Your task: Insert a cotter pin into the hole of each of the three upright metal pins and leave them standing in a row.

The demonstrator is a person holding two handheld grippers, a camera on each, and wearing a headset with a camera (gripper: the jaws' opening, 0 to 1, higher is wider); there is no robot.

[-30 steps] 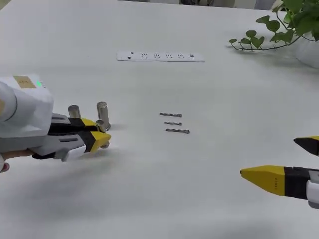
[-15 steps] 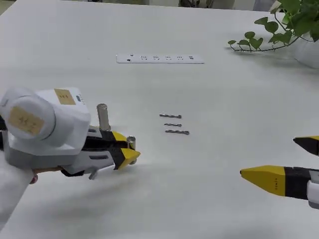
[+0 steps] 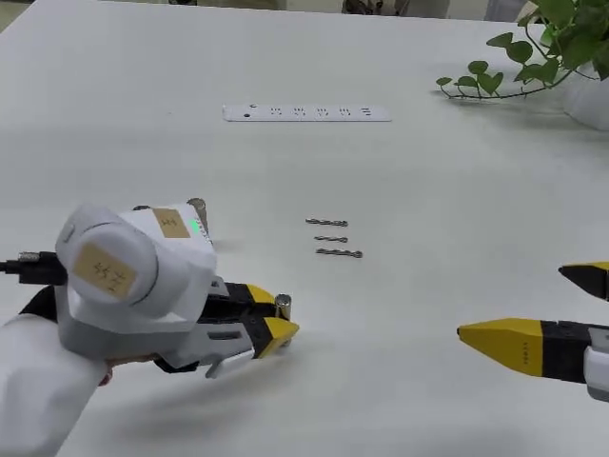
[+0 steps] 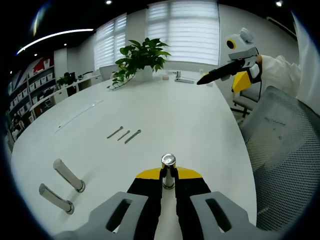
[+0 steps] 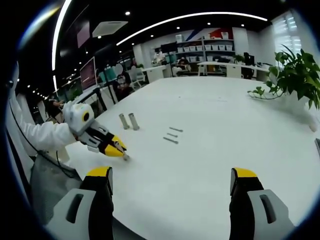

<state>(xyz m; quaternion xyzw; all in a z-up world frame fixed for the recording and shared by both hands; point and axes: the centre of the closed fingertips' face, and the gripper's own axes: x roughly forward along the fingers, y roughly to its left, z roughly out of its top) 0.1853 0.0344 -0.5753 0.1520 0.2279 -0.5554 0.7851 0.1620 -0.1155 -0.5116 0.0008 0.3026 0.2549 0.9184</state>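
**Item 1: left gripper** (image 3: 277, 320). White moulded housing, black jaws ending in yellow wedge tips. I read the jaws as drawn narrow and clamped on the gripped pin (image 3: 283, 305). This is a short round cylinder of smooth bright steel with a polished cap. In the left gripper view it stands upright between the tips (image 4: 168, 169). I cannot tell whether its foot meets the table (image 3: 428, 181).

**Item 2: two free pins** (image 4: 69, 175). Plain grey steel cylinders, standing side by side on the table. They are close to one another but not touching, and well apart from the gripped pin.

**Item 3: cotter pins** (image 3: 330, 238). Three thin slivers of dull metal lying flat and parallel in a tight stack. They sit mid-table between the two grippers, touching no steel pin.

**Item 4: right gripper** (image 3: 511, 301). Same yellow-and-black build with pointed tips. Its jaws are spread wide and hold nothing.

**Item 5: surroundings.** The tabletop is matte white and smooth. A power strip (image 3: 306, 112), a flat white bar, lies on the far side. A leafy green plant (image 3: 552, 38) stands at the far right corner.
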